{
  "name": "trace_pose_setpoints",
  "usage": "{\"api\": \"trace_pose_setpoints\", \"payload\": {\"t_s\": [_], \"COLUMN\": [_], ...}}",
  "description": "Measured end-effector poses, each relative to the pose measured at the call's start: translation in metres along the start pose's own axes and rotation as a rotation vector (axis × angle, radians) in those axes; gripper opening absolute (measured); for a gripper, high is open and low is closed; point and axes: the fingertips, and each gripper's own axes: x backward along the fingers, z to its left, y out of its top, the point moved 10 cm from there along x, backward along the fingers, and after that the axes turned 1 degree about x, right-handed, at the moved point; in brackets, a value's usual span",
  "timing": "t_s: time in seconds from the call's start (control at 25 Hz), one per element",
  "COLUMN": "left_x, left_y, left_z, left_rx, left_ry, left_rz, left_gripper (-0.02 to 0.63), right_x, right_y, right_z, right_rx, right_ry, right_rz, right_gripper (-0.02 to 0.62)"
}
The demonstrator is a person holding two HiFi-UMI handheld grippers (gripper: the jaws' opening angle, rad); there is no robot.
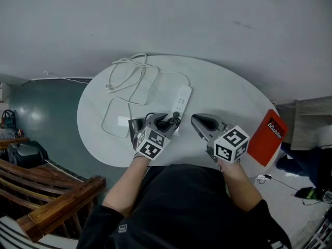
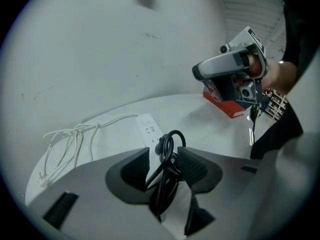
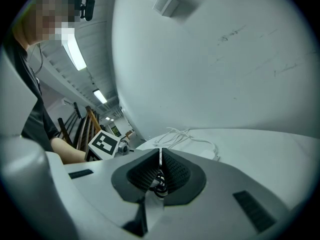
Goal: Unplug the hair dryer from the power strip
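My left gripper (image 2: 164, 156) gapes around a black cord (image 2: 160, 184), plug obscured; right gripper (image 3: 160, 163) closed, empty. Power strip (image 2: 149, 131) at twelve o'clock on white table (image 2: 205, 121).

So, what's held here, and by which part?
Nothing is gripped: the left hand-held gripper stands open around the black cord at the power strip; the right hand-held gripper is shut, empty.

Overhead and low gripper views share the table (image 1: 223, 90).

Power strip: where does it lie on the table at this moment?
In the head view the power strip lies mid-table, just beyond the left gripper, coiled white cable to its left.
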Motion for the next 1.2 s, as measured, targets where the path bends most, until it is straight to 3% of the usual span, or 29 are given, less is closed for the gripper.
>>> {"api": "trace_pose_setpoints", "payload": {"t_s": [0.52, 0.76, 0.84, 0.92, 0.96, 1.04, 1.2], "left_x": [-0.009, -0.008, -0.007, -0.011, -0.013, -0.017, -0.021], "left_y": [-0.003, 0.002, 0.002, -0.002, -0.003, -0.005, -0.006], "left_z": [-0.005, -0.007, -0.011, -0.016, -0.020, -0.024, -0.019], "left_rx": [-0.002, 0.045, 0.039, 0.030, 0.017, -0.012, 0.002], "left_ry": [-0.029, -0.038, -0.032, -0.048, -0.054, -0.043, -0.012], "left_rz": [-0.018, 0.061, 0.085, 0.124, 0.142, 0.162, 0.155], "left_gripper": [0.158, 0.155, 0.188, 0.305, 0.328, 0.339, 0.339], "right_x": [-0.037, -0.050, -0.052, -0.054, -0.056, -0.059, -0.064], "right_y": [-0.011, -0.016, -0.017, -0.018, -0.019, -0.020, -0.024], "right_z": [-0.035, -0.047, -0.050, -0.051, -0.051, -0.049, -0.048], "right_rx": [-0.003, 0.008, 0.007, 0.020, 0.038, 0.101, 0.216], "right_ry": [-0.006, 0.013, 0.021, 0.040, 0.058, 0.115, 0.190], "right_rz": [0.093, 0.139, 0.150, 0.165, 0.173, 0.198, 0.246], "right_gripper": [0.037, 0.037, 0.037, 0.037, 0.037, 0.038, 0.038]}}
